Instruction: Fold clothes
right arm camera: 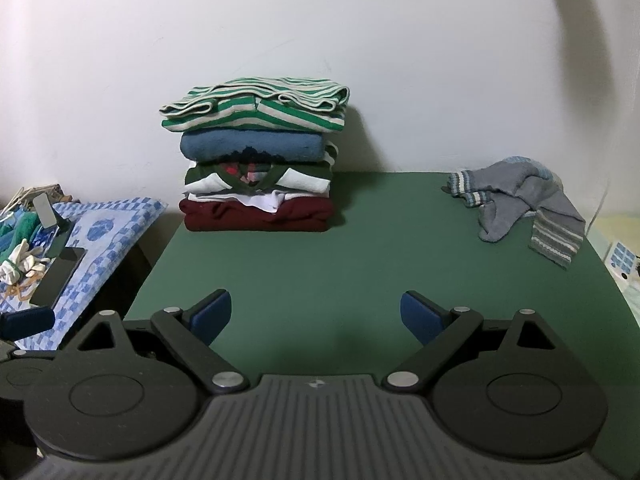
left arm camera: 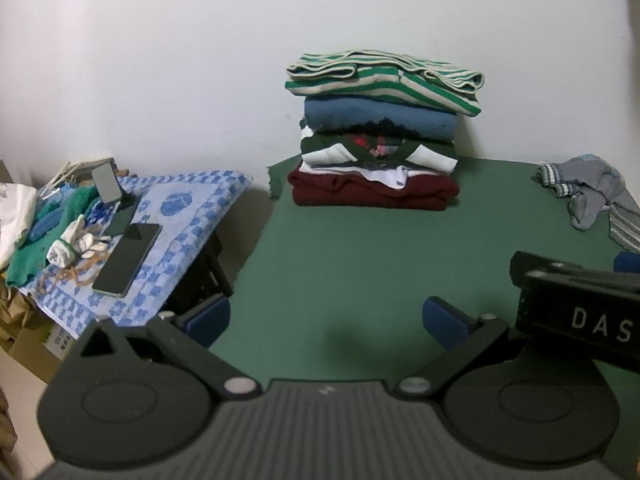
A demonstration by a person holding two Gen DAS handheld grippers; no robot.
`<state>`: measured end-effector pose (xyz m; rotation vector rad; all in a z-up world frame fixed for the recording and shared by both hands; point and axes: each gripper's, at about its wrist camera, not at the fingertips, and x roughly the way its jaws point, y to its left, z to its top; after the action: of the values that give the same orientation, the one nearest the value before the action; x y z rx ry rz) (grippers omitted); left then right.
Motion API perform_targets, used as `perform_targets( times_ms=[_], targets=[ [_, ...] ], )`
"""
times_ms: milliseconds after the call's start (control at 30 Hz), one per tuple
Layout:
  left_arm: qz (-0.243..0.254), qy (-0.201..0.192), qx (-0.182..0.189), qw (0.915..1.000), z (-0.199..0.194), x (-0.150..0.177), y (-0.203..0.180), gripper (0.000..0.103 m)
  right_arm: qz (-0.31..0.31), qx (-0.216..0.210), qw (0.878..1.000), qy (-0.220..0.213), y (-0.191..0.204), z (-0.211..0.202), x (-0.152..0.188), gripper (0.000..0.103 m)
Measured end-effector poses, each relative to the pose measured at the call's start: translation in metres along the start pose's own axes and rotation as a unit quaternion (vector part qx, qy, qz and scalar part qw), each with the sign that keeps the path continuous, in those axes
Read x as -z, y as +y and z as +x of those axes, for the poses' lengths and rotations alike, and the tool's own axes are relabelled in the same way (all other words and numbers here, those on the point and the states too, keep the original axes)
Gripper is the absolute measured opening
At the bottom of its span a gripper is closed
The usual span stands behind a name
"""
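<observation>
Both the left tool (left arm camera: 326, 320) and the right tool (right arm camera: 316, 316) gape wide, empty, over the green surface (right arm camera: 320, 264); folded clothes (right arm camera: 256, 156) stacked ahead, a crumpled grey sweater (right arm camera: 528, 204) ahead-right.

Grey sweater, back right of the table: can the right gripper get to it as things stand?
Probably yes. The right gripper is open and empty, and only bare green table lies between it and the crumpled grey sweater. The folded stack sits well to the left, out of the path.
</observation>
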<state>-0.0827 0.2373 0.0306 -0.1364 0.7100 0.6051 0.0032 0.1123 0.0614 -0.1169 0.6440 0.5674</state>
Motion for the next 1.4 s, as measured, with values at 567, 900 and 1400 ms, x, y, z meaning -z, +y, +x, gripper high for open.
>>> perform_targets(
  times_ms=[567,900,1400],
  targets=[
    [0.001,0.006,0.009,0.9999,0.0035,-0.001,-0.0004,0.103,0.002,-0.002,1.0,0.003,-0.0011,0.0025,-0.001,0.094],
    [0.002,0.008,0.01,0.9999,0.0049,-0.0001,-0.0009,0.103,0.004,-0.003,1.0,0.007,-0.0003,0.0047,-0.0018,0.094],
    [0.005,0.003,0.005,1.0,0.0068,0.0012,-0.0013,0.102,0.001,-0.008,1.0,0.008,0.0009,0.007,-0.0018,0.094]
  ],
)
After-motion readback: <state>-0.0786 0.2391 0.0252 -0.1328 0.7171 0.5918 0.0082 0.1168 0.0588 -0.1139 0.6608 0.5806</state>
